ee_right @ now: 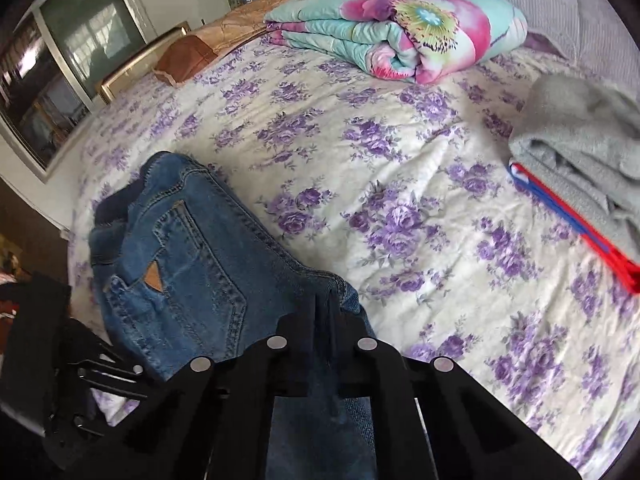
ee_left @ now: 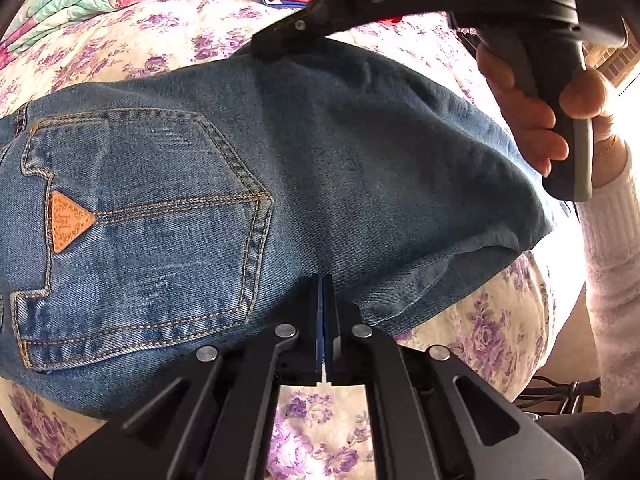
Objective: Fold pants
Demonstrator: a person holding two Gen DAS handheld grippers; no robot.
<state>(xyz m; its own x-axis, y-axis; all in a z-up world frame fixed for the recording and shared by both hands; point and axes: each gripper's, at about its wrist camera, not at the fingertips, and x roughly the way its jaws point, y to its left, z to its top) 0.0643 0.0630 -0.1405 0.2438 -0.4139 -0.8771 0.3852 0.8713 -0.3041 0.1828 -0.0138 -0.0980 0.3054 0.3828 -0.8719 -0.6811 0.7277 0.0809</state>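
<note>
The blue jeans (ee_left: pixel 320 168) lie folded on the flowered bedsheet, back pocket with an orange triangular patch (ee_left: pixel 68 220) facing up. My left gripper (ee_left: pixel 322 280) is shut, its jaws pressed together at the near edge of the denim. My right gripper (ee_right: pixel 322 300) is shut on the jeans' far edge (ee_right: pixel 344 292). In the left wrist view the right gripper's tip (ee_left: pixel 276 46) rests on the far edge of the jeans, with the hand on its handle. The jeans also show in the right wrist view (ee_right: pixel 180 248).
A folded flowered quilt (ee_right: pixel 400 28) lies at the head of the bed. A pile of grey folded clothes (ee_right: pixel 580 152) on red and blue fabric sits to the right. The purple-flowered sheet (ee_right: pixel 360 152) spreads between them. A brown pillow (ee_right: pixel 188 56) lies far left.
</note>
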